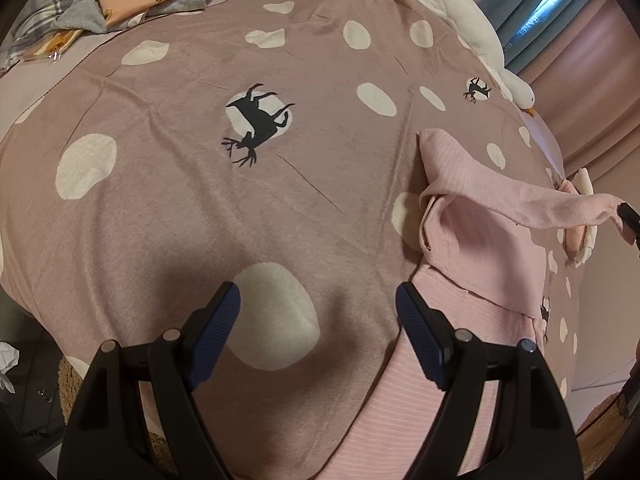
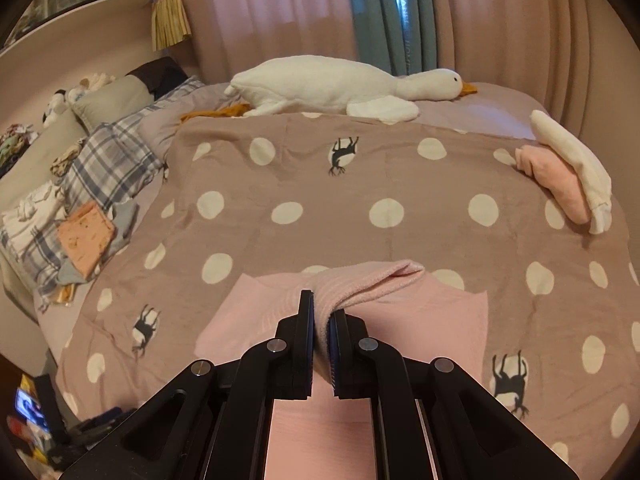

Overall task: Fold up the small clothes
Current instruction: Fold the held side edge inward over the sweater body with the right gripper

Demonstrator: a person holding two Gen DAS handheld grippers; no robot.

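A small pink ribbed garment [image 1: 472, 240] lies on a mauve blanket [image 1: 200, 208] with white dots and deer prints. My left gripper [image 1: 318, 300] is open and empty, hovering over the blanket just left of the garment's lower part. My right gripper [image 2: 323, 316] is shut on a sleeve [image 2: 368, 280] of the pink garment [image 2: 432, 320] and holds it lifted over the body. In the left wrist view the sleeve [image 1: 560, 208] stretches right to the right gripper's tip [image 1: 630, 220].
A white goose plush [image 2: 340, 88] lies along the bed's far side. Folded pink and white clothes [image 2: 568, 176] sit at the right edge. A folded orange garment [image 2: 86, 240] rests on plaid bedding [image 2: 108, 168] at left. Curtains [image 2: 280, 8] hang behind the bed.
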